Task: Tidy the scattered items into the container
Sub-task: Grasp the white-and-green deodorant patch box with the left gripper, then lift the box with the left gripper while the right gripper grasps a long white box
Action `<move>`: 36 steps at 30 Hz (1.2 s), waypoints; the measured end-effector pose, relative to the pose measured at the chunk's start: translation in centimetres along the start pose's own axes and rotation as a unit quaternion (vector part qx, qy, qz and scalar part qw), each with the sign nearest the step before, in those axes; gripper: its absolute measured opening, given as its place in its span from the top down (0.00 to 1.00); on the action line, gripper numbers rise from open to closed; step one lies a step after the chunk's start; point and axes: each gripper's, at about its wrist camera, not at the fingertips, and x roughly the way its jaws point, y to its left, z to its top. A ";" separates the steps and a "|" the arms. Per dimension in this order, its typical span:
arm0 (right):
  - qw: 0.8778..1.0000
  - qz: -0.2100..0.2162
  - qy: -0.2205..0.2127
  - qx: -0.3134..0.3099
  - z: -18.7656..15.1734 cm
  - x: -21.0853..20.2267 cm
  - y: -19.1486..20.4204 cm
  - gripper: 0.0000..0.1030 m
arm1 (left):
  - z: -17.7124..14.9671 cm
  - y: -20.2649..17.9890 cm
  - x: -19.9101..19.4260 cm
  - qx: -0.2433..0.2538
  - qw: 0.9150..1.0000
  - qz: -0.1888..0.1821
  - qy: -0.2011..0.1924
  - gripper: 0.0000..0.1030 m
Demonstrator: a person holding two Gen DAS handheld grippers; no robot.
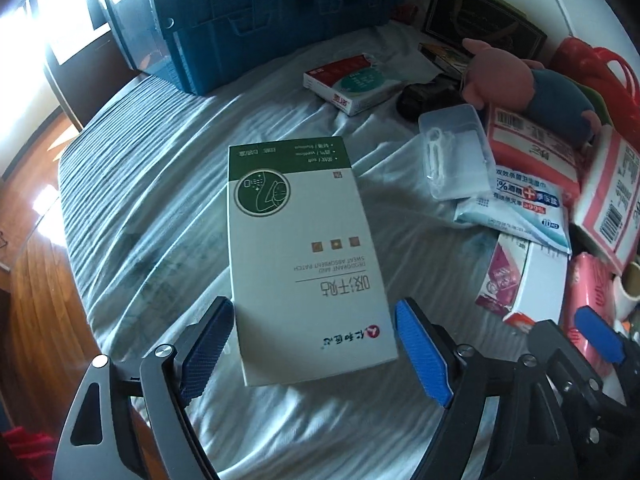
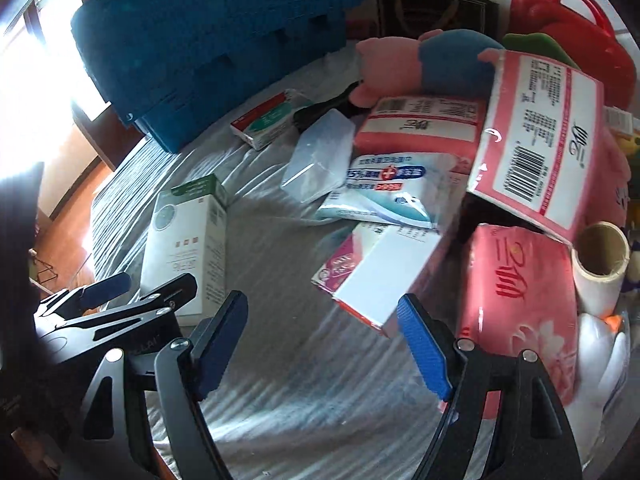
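While the white-and-green box [image 1: 304, 256] is lying flat between the spread jaws of the left gripper [image 1: 316, 344], I am centring before closing; the right gripper [image 2: 320, 344] is hovering spread, empty.

Both tools [image 1: 314, 350] [image 2: 322, 346]: black frames, blue ribbed pads [image 1: 422, 354], silver screws.

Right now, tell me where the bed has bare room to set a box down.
Bare sheet lies between the green-and-white box and the white-and-pink carton, under the right gripper. More lies between the box and the blue crate. The right side is crowded: wipes pack, tissue packs, plush toy.
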 end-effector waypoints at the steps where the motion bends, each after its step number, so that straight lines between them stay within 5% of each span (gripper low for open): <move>1: 1.000 -0.013 -0.004 0.005 0.1 -0.2 -0.6 0.24 | 0.1 -0.3 0.7 0.002 1.000 0.010 0.008 0.19; 4: 0.999 -0.036 -0.006 0.028 0.4 -0.4 -2.0 0.24 | 0.4 -0.8 2.7 0.011 0.999 0.027 0.033 0.14; 11: 0.996 -0.057 0.007 0.072 1.2 1.9 -2.4 0.24 | 1.5 -1.3 3.2 0.081 0.996 0.021 -0.008 0.20; 19: 0.987 -0.122 0.014 0.108 2.0 4.3 -2.3 0.25 | 3.1 -3.3 2.4 0.164 0.986 -0.010 -0.042 0.22; 26: 0.978 -0.158 0.015 0.137 2.6 5.5 -2.2 0.23 | 3.7 -2.7 4.0 0.205 0.978 -0.033 -0.025 0.24; 32: 0.974 -0.124 0.003 0.191 0.2 3.2 -2.7 0.53 | 2.5 -2.7 2.9 0.224 0.972 -0.063 -0.028 0.24; 36: 0.972 -0.100 0.013 0.212 -2.1 2.1 -3.2 0.56 | 1.5 -2.3 2.5 0.231 0.971 -0.060 -0.022 0.24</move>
